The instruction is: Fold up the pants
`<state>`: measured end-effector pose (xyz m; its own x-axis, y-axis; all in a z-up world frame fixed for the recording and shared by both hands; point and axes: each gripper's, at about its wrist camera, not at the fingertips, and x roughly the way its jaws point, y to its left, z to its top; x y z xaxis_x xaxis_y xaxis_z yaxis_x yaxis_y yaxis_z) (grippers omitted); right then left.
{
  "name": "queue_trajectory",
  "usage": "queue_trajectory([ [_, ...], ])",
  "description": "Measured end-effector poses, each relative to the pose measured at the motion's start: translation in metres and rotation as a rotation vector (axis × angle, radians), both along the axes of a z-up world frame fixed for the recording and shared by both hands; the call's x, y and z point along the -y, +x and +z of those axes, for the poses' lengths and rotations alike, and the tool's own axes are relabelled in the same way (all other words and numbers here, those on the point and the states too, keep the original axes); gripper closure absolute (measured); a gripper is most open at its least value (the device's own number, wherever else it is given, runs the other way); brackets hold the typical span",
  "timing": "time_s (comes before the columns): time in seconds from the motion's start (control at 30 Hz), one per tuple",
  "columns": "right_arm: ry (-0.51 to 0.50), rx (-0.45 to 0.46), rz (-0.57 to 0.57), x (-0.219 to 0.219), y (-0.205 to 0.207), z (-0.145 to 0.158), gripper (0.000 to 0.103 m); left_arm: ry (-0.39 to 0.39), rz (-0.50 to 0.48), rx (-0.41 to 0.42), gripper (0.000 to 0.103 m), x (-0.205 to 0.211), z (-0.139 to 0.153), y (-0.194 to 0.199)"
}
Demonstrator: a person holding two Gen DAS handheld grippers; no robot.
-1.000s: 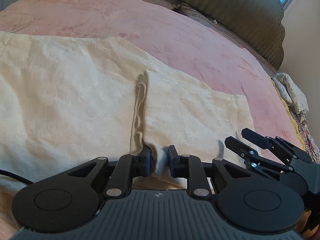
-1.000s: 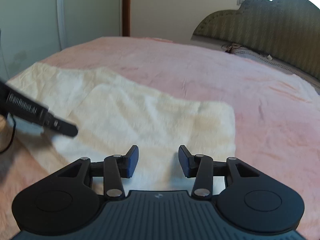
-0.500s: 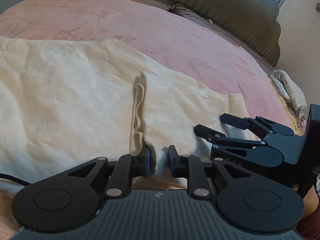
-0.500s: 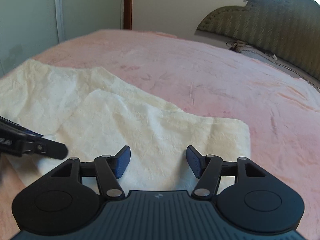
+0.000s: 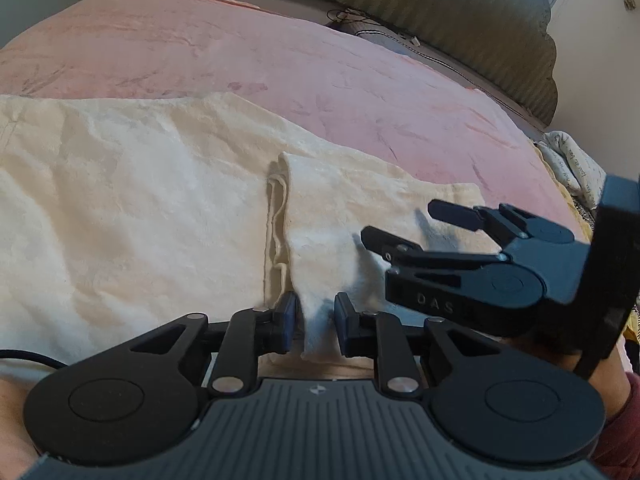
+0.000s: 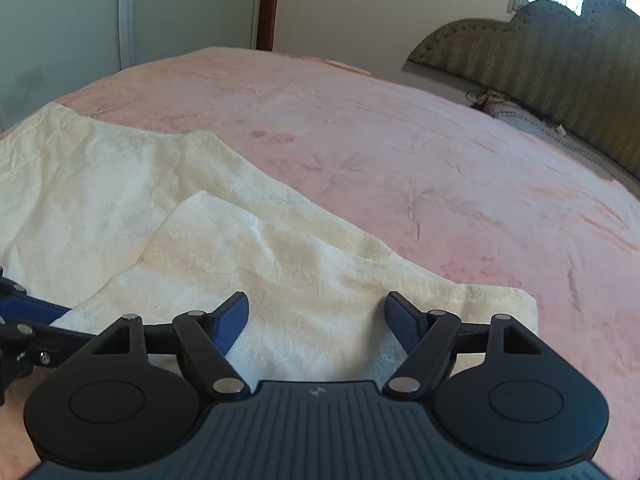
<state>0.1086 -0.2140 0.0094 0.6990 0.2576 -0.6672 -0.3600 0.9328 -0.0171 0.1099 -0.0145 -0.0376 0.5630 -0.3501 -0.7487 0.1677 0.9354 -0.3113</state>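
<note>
- Nearest in the left wrist view, the left gripper (image 5: 315,320) had its ribbed blue pads set narrowly either side of a pinched ridge of the pants (image 5: 140,208); the jaws had just been easing apart a little, and a sliver of space showed between the fabric and the right pad, so the fold stood between them rather than being squeezed.
- At 3 o'clock from it, the right gripper (image 5: 400,224), matte black plastic with hinged linkage arms, reached in over the folded leg; a dark red sleeve (image 5: 624,420) showed at the lower right edge.
- In the right wrist view, the right gripper (image 6: 316,320) had just been spreading its jaws and stood wide apart, holding nothing; the cloth lay beneath and between the pads.
- The pants, a cream, nubbly, towel-like fabric with soft creases, lay flat on the bed (image 6: 400,140), one layer doubled over another with a rounded fold edge running toward 12 o'clock.
- The bed cover was pink plush with faint leaf prints.
- Farthest, at 1 o'clock, rose a scalloped, olive, striped headboard (image 6: 560,44).
</note>
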Motion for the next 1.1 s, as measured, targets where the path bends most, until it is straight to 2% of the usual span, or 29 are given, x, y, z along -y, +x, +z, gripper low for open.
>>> queue_trajectory([
  [0.17,0.082,0.001,0.033,0.006,-0.022,0.006,0.028,0.065,-0.001,0.087,0.074,0.000,0.023,0.020],
  [0.27,0.048,0.003,0.084,-0.004,-0.029,0.009,0.028,0.175,-0.019,0.146,0.074,0.016,0.029,0.043],
  [0.4,0.066,0.009,0.146,-0.023,-0.036,0.012,0.028,0.235,-0.041,0.100,0.074,0.033,0.011,0.074],
  [0.47,0.067,-0.015,0.154,-0.033,-0.031,0.004,0.028,0.285,-0.012,0.073,0.063,0.034,-0.007,0.084],
  [0.5,0.078,-0.019,0.147,-0.035,-0.028,-0.001,0.028,0.279,0.001,0.070,0.064,0.031,-0.011,0.086],
  [0.57,0.166,-0.049,0.119,-0.029,-0.019,-0.008,0.028,0.277,0.009,0.084,0.066,0.027,-0.010,0.083],
  [0.63,0.216,-0.062,0.097,-0.020,-0.021,-0.004,0.028,0.280,0.009,0.108,0.064,0.023,-0.005,0.076],
  [0.73,0.186,-0.009,0.105,-0.009,-0.038,0.009,0.028,0.254,0.011,0.110,0.064,0.016,0.003,0.071],
  [0.83,0.130,0.035,0.044,0.019,-0.038,0.022,0.028,0.219,0.013,0.117,0.066,0.017,0.011,0.071],
  [0.9,0.110,-0.013,0.012,0.042,-0.021,0.022,0.028,0.228,-0.019,0.137,0.065,0.028,0.013,0.070],
  [0.97,0.126,-0.082,-0.002,0.059,-0.002,0.011,0.028,0.285,-0.042,0.139,0.066,0.043,0.007,0.070],
  [1.03,0.156,-0.154,-0.045,0.074,0.018,-0.007,0.028,0.300,-0.042,0.116,0.064,0.048,-0.003,0.073],
  [1.1,0.151,-0.135,-0.079,0.075,0.012,-0.005,0.028,0.284,-0.029,0.118,0.064,0.044,-0.005,0.070],
])
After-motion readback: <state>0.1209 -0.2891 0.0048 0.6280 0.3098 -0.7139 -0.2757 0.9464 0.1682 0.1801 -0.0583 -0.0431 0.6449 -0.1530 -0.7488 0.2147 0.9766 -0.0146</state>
